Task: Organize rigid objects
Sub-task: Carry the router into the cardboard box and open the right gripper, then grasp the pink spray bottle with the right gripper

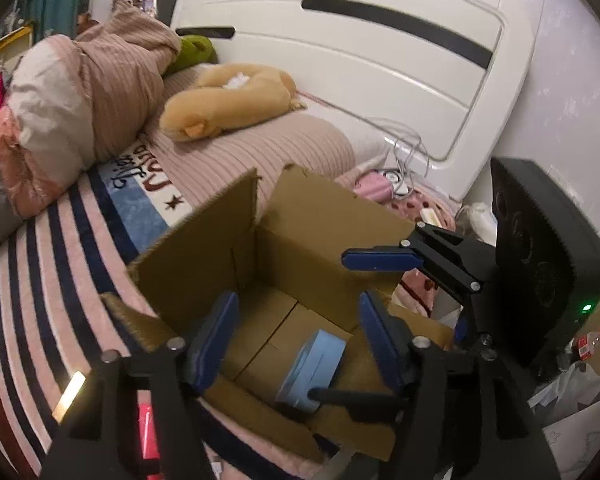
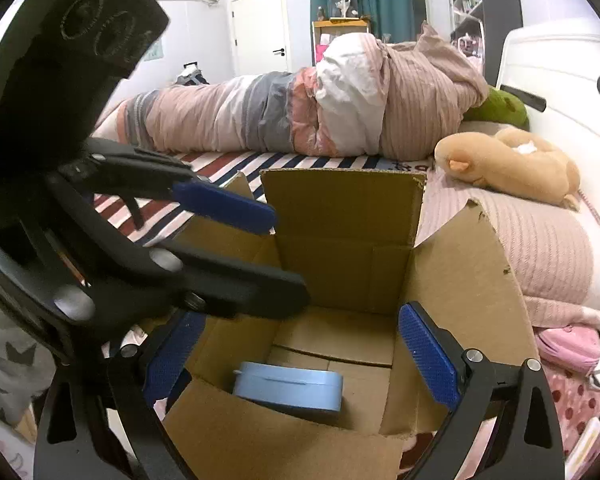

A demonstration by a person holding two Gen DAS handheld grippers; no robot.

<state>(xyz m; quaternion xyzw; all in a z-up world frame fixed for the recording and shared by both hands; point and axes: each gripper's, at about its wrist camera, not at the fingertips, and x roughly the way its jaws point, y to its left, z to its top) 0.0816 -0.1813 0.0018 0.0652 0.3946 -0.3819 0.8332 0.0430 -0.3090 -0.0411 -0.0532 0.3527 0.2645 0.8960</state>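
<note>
An open cardboard box stands on the bed with its flaps up. A light blue flat case lies on the box floor. My left gripper is open and empty, its blue pads above the box opening on either side of the case. My right gripper is open and empty, hovering over the near edge of the box. The right gripper's fingers show in the left wrist view at the box's right flap. The left gripper's fingers show at the left in the right wrist view.
The box sits on a striped blanket. A rolled duvet, a tan plush toy and a green plush lie behind it. A white headboard stands behind. A pink item with white cables lies to the right.
</note>
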